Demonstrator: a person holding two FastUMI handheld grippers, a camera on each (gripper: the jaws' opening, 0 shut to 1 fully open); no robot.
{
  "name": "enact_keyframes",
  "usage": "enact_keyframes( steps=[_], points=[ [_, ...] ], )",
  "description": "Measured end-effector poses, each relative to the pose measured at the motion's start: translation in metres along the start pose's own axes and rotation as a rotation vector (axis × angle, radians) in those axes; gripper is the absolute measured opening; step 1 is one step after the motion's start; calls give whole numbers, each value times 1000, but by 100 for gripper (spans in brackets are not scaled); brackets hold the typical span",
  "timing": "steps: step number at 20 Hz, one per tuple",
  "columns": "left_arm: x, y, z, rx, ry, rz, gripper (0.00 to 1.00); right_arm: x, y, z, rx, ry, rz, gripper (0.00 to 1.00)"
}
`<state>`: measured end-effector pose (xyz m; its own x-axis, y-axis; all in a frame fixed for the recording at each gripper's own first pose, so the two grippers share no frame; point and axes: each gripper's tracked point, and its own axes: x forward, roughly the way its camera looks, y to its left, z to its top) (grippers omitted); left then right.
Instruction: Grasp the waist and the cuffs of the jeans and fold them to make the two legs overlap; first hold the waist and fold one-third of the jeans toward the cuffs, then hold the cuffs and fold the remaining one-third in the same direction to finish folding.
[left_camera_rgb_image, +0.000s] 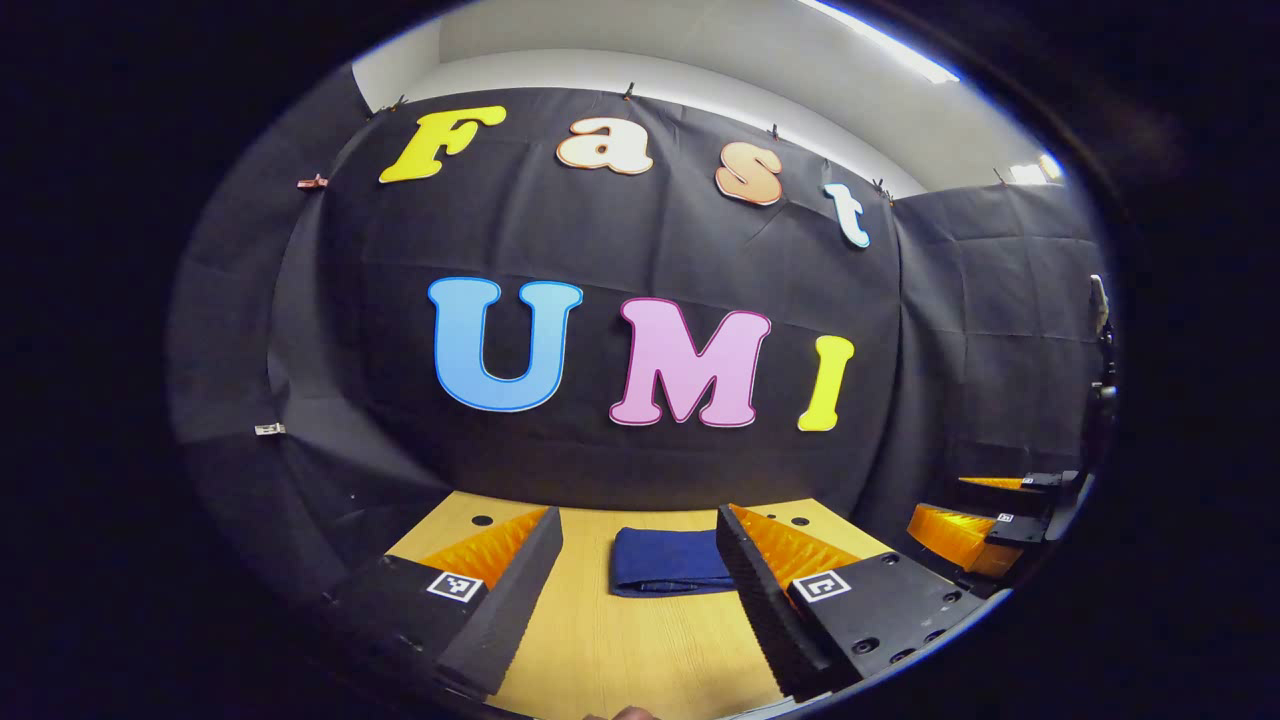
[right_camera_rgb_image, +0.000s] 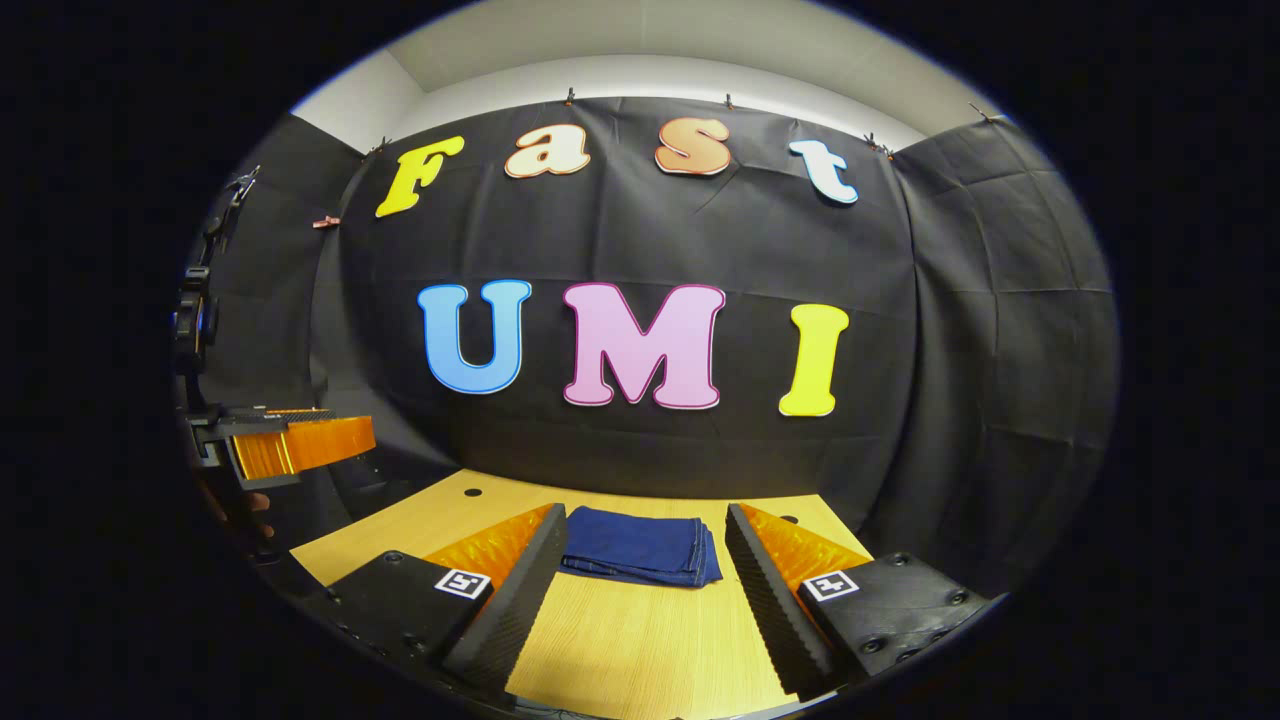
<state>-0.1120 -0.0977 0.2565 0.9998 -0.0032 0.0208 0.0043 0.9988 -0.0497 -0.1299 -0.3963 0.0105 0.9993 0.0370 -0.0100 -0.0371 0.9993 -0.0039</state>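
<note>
Jeans (right_camera_rgb_image: 640, 546) folded on table (right_camera_rgb_image: 640, 640), apart from both spread grippers.

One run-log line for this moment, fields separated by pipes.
jeans: folded stack on table | left tongs: open, empty | right tongs: open, empty | stage: fold looks finished

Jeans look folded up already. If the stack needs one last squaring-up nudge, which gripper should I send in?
Probably right. In the right gripper view the folded jeans lie centred between the open right gripper, layered edge showing. The open left gripper sees them off-centre, toward one finger. Neither touches them.
</note>
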Motion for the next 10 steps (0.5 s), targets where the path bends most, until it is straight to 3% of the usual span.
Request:
enact_keyframes(
  steps=[10],
  points=[
    [-11,6,-11,7,12,12,96,-16,0,-11,5,13,-3,97]
  ],
)
